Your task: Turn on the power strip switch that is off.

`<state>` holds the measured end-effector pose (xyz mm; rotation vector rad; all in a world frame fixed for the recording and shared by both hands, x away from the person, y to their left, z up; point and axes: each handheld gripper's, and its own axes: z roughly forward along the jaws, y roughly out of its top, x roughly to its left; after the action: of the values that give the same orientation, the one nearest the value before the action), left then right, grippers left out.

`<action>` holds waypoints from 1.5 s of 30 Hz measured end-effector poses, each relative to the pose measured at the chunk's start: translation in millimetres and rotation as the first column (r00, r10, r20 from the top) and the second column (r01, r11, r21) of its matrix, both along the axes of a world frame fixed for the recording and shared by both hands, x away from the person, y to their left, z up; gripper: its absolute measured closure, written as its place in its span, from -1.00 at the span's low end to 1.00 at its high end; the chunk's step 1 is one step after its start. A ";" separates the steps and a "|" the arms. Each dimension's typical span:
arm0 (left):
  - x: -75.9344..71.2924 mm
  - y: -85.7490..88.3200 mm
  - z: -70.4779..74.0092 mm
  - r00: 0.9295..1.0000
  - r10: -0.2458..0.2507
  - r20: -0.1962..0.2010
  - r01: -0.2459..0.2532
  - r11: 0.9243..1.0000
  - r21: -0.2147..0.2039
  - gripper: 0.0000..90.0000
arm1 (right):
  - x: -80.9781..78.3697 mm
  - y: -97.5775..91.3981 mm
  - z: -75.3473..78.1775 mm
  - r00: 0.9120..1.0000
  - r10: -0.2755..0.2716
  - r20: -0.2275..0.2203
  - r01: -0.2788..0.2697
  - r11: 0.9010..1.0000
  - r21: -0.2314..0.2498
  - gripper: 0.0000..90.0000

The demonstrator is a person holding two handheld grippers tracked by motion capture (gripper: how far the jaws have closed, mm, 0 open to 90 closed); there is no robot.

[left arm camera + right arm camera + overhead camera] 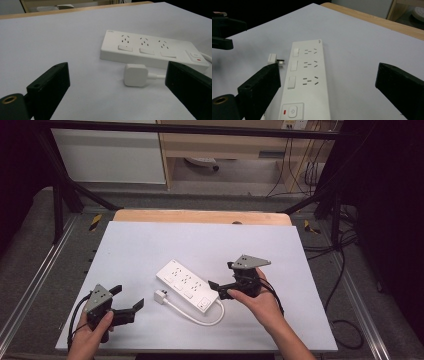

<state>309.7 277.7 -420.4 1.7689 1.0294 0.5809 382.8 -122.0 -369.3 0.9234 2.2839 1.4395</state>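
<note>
Both hand-held grippers, left point(131, 306) and right point(218, 289), gape wide, seemingly touching nothing, flanking the white power strip point(187, 284).

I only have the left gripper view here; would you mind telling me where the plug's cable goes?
Observer: The white cable loops from the plug round to the near end of the power strip, in the high view.
Operator: Thanks. Where is the right tool?
Observer: The right tool hovers at that same end, its jaws wide open.
Operator: Is the plug's metal side visible anywhere?
Observer: Yes, the right gripper view shows its prongs pointing toward the strip, plugged into nothing.
</note>
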 end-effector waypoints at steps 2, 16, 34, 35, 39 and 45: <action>-0.3 0.1 0.0 1.000 -0.002 -0.001 0.002 1.000 -0.003 -0.87 | 0.9 3.2 -0.2 1.000 0.003 -0.003 -0.003 1.000 0.000 -0.85; 0.3 0.2 -0.4 1.000 -0.003 -0.004 0.003 1.000 -0.002 -0.87 | 4.7 26.1 -6.1 1.000 0.012 -0.004 -0.012 0.999 -0.033 -0.73; 0.9 0.1 -1.0 1.000 -0.009 -0.007 0.009 1.000 -0.003 -0.87 | 1.1 52.5 -11.2 0.997 0.080 0.012 -0.079 0.995 -0.053 -0.02; 0.9 0.0 -1.0 1.000 -0.010 -0.007 0.010 1.000 -0.002 -0.87 | 0.6 54.0 -11.4 0.997 0.082 0.013 -0.081 0.995 -0.054 0.02; 1.2 0.2 -1.3 1.000 -0.010 -0.007 0.010 1.000 0.001 -0.87 | -0.5 58.8 -12.3 0.995 0.098 0.019 -0.097 0.994 -0.059 0.21; 1.4 0.3 -1.3 1.000 -0.013 -0.008 0.013 1.000 0.005 -0.87 | -0.5 64.6 -13.3 0.993 0.113 0.045 -0.111 0.993 -0.051 0.47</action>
<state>311.1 277.9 -421.8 1.7824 1.0217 0.5690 382.3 -57.4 -382.6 0.7496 2.3578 1.4273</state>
